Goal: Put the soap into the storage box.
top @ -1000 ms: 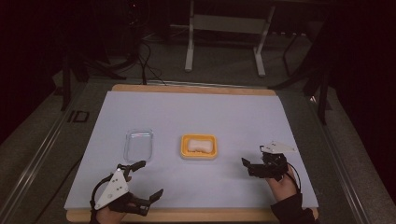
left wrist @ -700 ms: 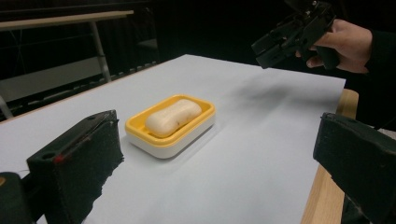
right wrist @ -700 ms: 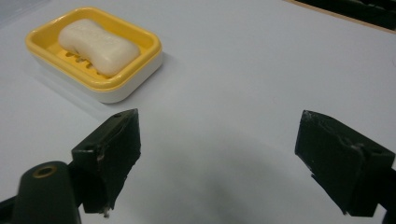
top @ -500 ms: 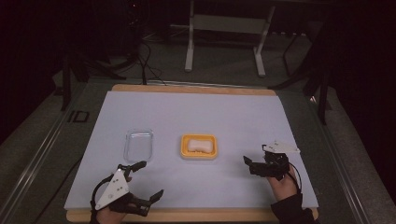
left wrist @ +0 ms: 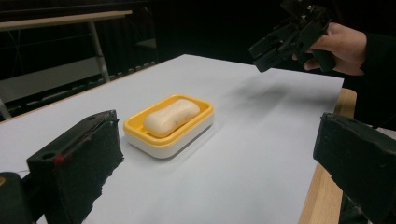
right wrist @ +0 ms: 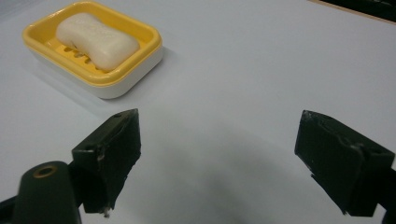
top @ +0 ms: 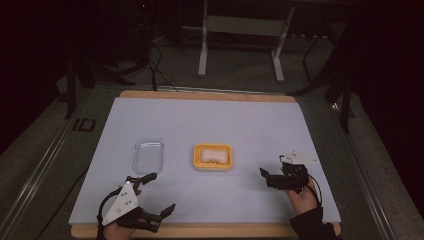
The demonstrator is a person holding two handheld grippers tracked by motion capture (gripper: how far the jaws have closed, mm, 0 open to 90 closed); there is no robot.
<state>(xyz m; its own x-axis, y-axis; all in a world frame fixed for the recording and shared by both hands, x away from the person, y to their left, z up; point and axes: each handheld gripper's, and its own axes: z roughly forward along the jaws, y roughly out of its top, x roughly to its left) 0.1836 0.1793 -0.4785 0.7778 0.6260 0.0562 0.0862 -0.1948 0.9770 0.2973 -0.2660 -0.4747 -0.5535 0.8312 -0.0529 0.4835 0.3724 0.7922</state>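
- The right gripper point(top: 272, 179) has crept a little toward the bench's near edge since a second ago, while the left gripper point(top: 155, 192) has stayed put near the near-left corner.
- Both sets of jaws stand wide apart and hold nothing.
- The soap point(top: 214, 155) lies in the yellow soap dish point(top: 197, 159) at mid-bench, untouched; the clear lid point(top: 148, 155) lies apart, nearer the left edge.
- Judging from this, no grasp has begun; the right gripper looks best placed to reach the dish.

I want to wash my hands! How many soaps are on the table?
1. The soap lies in the yellow dish at the middle of the table, beside a clear lid.
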